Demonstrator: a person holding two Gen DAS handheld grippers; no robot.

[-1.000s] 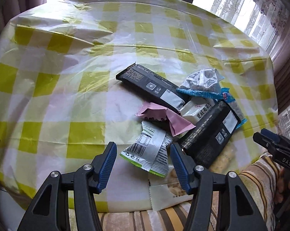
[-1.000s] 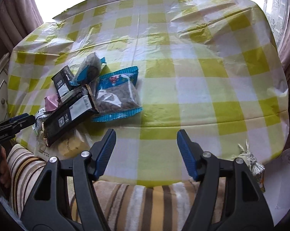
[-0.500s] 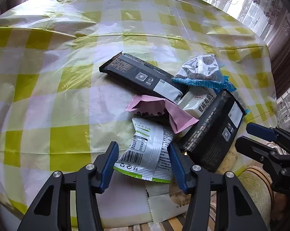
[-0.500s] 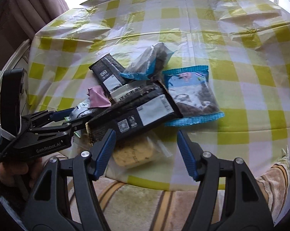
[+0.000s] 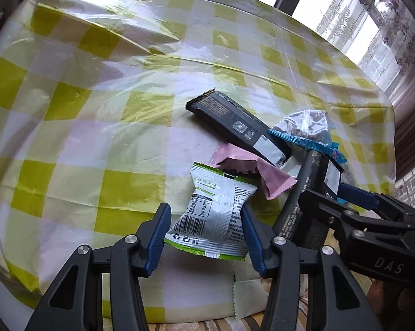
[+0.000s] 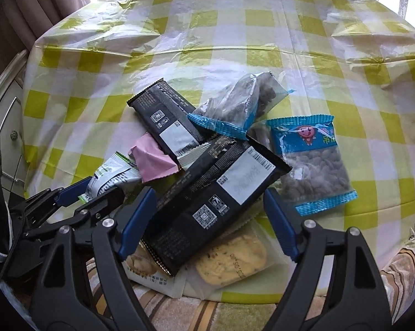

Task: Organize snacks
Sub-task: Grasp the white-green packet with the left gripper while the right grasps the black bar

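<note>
yellow-and-white checked tablecloth (image 6: 262,22); black bar wrappers (image 6: 215,198); pink packet (image 6: 152,162); blue-edged clear bags (image 6: 312,162); green-trimmed white pouch (image 5: 215,209).

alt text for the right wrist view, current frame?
The open right tool straddles a large black snack packet atop a pile of snacks on a yellow-and-white checked tablecloth. Around it lie another black packet, two blue-edged clear bags, a pink wrapper and a bagged cookie; the left tool reaches a green-and-white packet.
</note>
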